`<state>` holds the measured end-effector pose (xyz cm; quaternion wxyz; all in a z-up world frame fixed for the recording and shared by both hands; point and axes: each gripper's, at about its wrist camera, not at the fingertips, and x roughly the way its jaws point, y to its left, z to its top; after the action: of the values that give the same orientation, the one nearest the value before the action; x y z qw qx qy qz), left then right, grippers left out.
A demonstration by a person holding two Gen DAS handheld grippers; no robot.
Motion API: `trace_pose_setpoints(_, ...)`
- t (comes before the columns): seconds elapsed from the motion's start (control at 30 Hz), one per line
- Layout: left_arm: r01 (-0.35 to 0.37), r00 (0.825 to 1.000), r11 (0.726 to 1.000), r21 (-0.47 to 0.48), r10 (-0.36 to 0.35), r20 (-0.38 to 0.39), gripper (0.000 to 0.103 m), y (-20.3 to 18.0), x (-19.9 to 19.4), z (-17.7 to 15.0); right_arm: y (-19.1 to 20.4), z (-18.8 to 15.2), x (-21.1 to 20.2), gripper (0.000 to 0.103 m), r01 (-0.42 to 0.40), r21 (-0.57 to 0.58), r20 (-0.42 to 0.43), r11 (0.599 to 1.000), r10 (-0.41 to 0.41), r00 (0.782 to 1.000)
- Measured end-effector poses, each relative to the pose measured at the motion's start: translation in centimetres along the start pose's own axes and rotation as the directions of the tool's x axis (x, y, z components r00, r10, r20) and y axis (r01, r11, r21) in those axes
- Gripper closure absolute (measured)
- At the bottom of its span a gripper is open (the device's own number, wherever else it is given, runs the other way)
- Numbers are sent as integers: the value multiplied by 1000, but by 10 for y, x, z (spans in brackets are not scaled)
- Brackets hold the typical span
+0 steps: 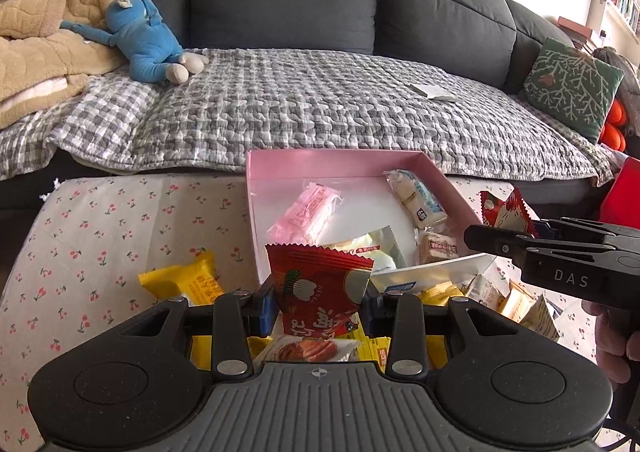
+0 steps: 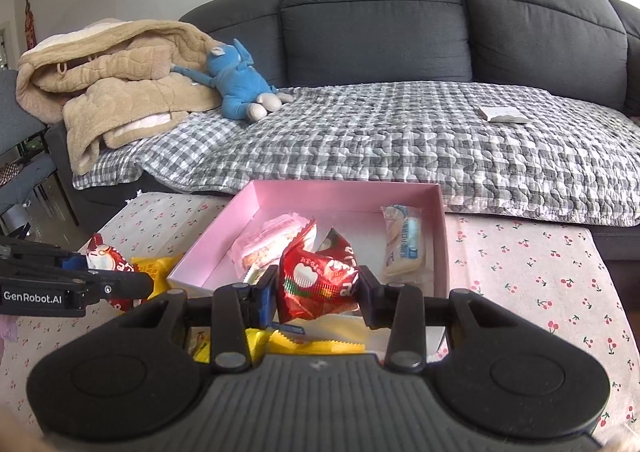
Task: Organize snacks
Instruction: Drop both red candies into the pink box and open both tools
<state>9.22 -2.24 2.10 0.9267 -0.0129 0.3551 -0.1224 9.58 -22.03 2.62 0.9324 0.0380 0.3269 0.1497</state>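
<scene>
Each gripper grasps one red snack packet. The left gripper (image 1: pixel 320 302) has its fingers clenched on a red packet (image 1: pixel 320 292) held upright, long axis vertical, serrated top edge up, just short of the pink box (image 1: pixel 256 211) and above the loose yellow packets (image 1: pixel 184 284) on the counter (image 1: pixel 120 219). The right gripper (image 2: pixel 316 288) has its fingers clenched on a second red packet (image 2: pixel 316 276), crumpled and tilted, its long axis roughly across the fingers; it hangs at the near rim of the box (image 2: pixel 440 236), over the box interior. Inside the box lie a pink packet (image 2: pixel 264 248) toward the left wall and a white-blue packet (image 2: pixel 404 248) toward the right wall, long axis running front to back. The packets are judged light, soft and air-filled, with slick foil that creases readily; contents are likely brittle. Hold should be taken across the flat faces near mid-body with moderate force, or on a sealed end seam, to avoid crushing or slipping.
</scene>
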Motion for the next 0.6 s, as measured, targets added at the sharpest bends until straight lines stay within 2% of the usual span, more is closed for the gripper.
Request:
trace_pose_setpoints(0.17,-24,1000,998,50,25,-6,67,-16,29,14,-21,4,7,67,3,88,0,996,-3,1000)
trace_pose_setpoints(0.33,-65,997,995,70,68,-40,67,-23,57,23,-33,7,12,67,9,103,7,995,-10,1000)
trace_pose_setpoints(0.47,-128,987,986,109,137,-82,66,-30,74,25,-40,7,21,67,19,110,-14,994,-18,1000)
trace_pose_setpoints(0.6,-149,980,981,127,163,-113,66,-32,87,26,-42,6,29,67,19,107,-27,994,-17,999)
